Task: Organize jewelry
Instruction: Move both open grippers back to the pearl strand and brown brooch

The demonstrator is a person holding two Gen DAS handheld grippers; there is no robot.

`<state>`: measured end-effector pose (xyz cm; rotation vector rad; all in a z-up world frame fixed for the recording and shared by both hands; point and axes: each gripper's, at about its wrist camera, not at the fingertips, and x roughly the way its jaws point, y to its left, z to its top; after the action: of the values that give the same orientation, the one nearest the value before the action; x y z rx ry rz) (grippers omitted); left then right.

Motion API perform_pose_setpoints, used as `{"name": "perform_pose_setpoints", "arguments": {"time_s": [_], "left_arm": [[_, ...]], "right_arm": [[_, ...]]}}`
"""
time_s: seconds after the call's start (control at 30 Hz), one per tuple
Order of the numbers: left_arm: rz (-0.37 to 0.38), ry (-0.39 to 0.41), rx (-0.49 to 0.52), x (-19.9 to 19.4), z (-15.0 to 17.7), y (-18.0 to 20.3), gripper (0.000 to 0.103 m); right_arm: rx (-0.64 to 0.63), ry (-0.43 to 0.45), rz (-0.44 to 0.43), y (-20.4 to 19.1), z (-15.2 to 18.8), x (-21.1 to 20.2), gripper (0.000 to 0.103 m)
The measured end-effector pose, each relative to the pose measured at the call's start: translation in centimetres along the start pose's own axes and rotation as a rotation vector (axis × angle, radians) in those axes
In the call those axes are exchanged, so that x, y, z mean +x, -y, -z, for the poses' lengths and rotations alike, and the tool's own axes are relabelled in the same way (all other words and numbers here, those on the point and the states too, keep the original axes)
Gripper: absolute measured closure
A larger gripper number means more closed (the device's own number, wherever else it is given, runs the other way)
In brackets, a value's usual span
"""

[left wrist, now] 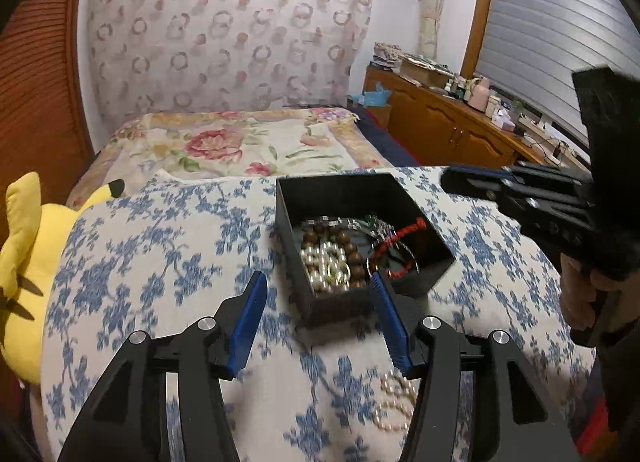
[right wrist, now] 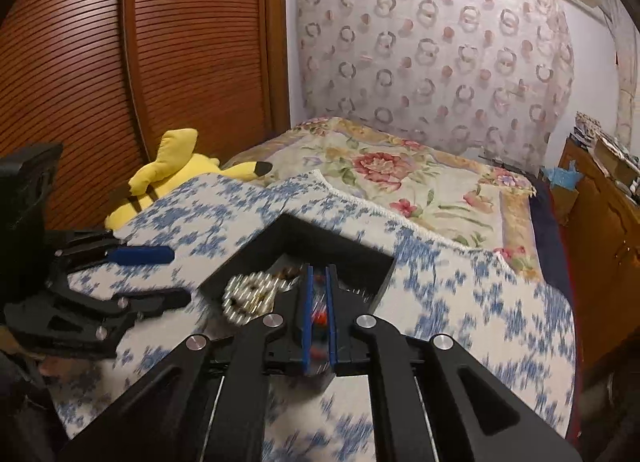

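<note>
Most of the jewelry already sits in the black box on the blue-flowered bedspread: a heap of pearls, brown wooden beads and a red cord bracelet against the box's right wall. What looks left is one pearl necklace, lying on the bedspread just outside the box's near corner, below your left gripper. That gripper hovers at the near corner with its fingers spread wide and holding nothing.

Your right gripper has its fingers drawn close together over the box's near edge. Something red shows in the narrow gap between them, but motion blur keeps you from telling whether it is pinched or merely seen behind, probably the red bracelet.

Only the left wrist view shows you the loose necklace and the full contents of the box; in it the right tool comes in from the box's right side. The right wrist view shows the red piece between the fingers, and the yellow plush toy well beyond the box.
</note>
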<state>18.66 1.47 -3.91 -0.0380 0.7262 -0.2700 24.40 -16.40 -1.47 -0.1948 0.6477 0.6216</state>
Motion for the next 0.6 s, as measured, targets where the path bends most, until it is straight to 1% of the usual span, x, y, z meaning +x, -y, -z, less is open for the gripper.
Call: {"name": "perform_pose_setpoints", "arguments": {"time_s": [0.03, 0.07, 0.27, 0.3, 0.37, 0.43, 0.6], "left_arm": [[-0.001, 0.006, -0.002, -0.4, 0.5, 0.1, 0.039], [-0.001, 0.015, -0.002, -0.8, 1.0, 0.2, 0.036], [-0.005, 0.024, -0.001, -2.5, 3.6, 0.9, 0.03], [-0.006, 0.025, -0.003, -2.7, 4.1, 0.9, 0.026], [-0.005, 0.029, -0.008, -3.1, 4.9, 1.0, 0.022], [-0.009, 0.02, -0.011, -3.2, 5.7, 1.0, 0.014], [-0.022, 0.006, -0.02, -3.6, 7.0, 0.8, 0.013]], "right_arm": [[0.001, -0.001, 0.0, -0.3, 0.7, -0.4, 0.085], [0.002, -0.004, -0.001, -0.6, 1.5, -0.8, 0.078], [0.011, -0.049, -0.023, -2.3, 6.1, -1.7, 0.078], [0.01, -0.057, -0.025, -2.6, 6.7, -1.7, 0.078], [0.014, -0.084, -0.036, -3.1, 8.2, -1.6, 0.078], [0.014, -0.119, -0.045, -3.4, 9.2, -1.1, 0.078], [0.003, -0.16, -0.059, -4.4, 10.7, -0.6, 0.078]]}}
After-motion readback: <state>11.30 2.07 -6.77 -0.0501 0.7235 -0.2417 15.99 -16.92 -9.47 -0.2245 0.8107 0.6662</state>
